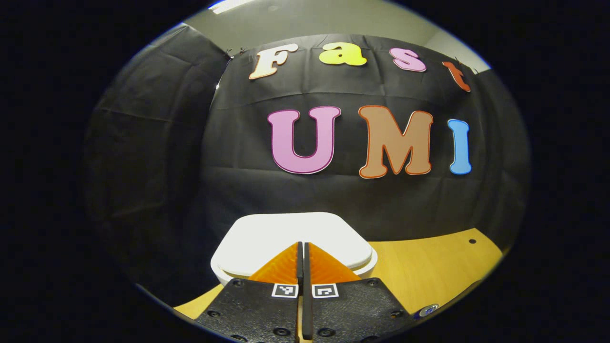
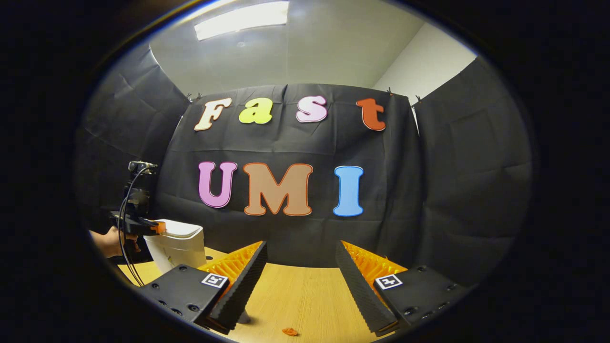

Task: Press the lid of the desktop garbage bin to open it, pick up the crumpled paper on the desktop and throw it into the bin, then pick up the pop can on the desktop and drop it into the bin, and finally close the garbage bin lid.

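The left gripper [image 1: 303,245] has its jaws pressed together with nothing between them, and their tips sit over the near edge of the white bin lid [image 1: 295,238] — the lid lies straight ahead of and just under the jaws, its broad flat top spreading to either side of them. Whether the tips already touch the lid cannot be told from the left gripper view. In the right gripper view the same gripper, held by a hand [image 2: 112,240], reaches in over the top of the garbage bin [image 2: 176,247], so the left is plainly the nearer one for the press.

The right gripper [image 2: 301,259] holds its jaws wide apart and empty, above the worktop [image 2: 305,290], with the bin well off to the left of them. A small orange scrap [image 2: 289,331] lies on the worktop just below and between those jaws.

The lid looks closed — so the press down through the lid's near edge seems to be the step in hand.
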